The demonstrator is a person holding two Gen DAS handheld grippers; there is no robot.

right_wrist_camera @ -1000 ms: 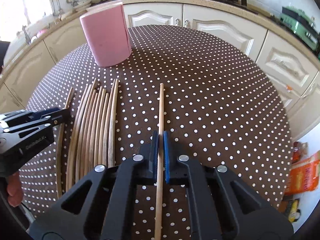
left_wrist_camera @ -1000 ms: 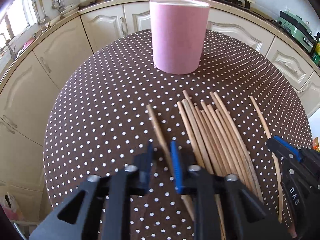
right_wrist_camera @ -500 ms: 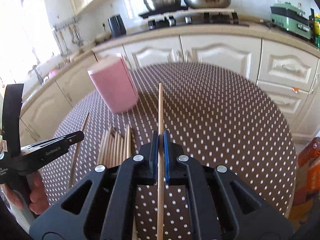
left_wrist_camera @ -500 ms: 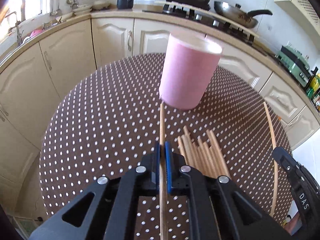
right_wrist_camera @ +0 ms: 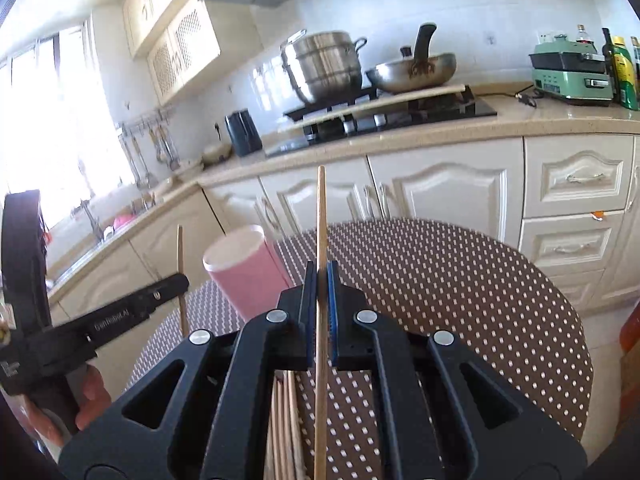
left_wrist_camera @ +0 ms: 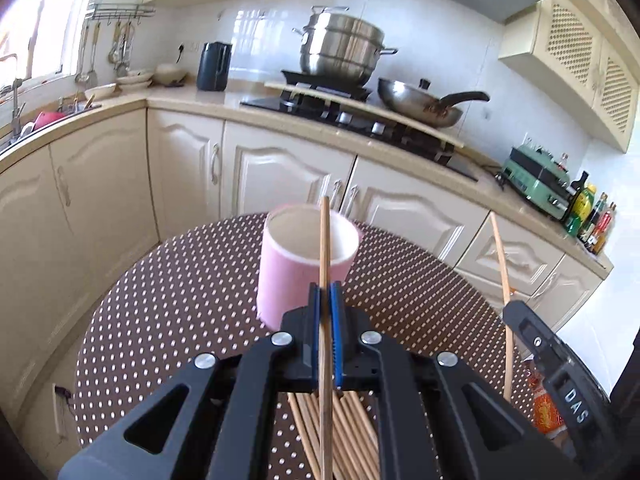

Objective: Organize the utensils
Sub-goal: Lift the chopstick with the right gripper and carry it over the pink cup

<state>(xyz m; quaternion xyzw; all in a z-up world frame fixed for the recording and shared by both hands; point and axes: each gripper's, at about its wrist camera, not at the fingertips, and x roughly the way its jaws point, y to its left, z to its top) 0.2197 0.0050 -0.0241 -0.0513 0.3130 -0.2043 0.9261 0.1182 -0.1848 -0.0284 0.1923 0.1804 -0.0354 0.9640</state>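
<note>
Both your hands have come up off the table since a second ago: then each gripper sat low over the spread of chopsticks, now both are lifted and tipped up toward the kitchen counter.

Your left gripper [left_wrist_camera: 325, 292] is clamped on one wooden chopstick [left_wrist_camera: 325, 248], blue pads tight on its shaft. In the left wrist view the stick runs up across the mouth of the pink holder [left_wrist_camera: 306, 272], which stands upright on the round dotted table [left_wrist_camera: 180, 300]; whether the tip is over the opening or just in front of it, can't tell.

Your right gripper [right_wrist_camera: 320, 276] is clamped on a second chopstick [right_wrist_camera: 321, 220], jaws together on it, stick pointing up and ahead. In the right wrist view the pink holder [right_wrist_camera: 250, 276] sits left of that stick, well apart from its tip.

The rest of the chopsticks [left_wrist_camera: 344, 428] lie bunched on the table under the left gripper, near side of the holder. They show again at the bottom of the right wrist view [right_wrist_camera: 286, 432].

Each gripper shows in the other's view: right one at far right [left_wrist_camera: 552, 364], left one at far left [right_wrist_camera: 120, 312] with your hand [right_wrist_camera: 90, 404] on its grip.
</note>
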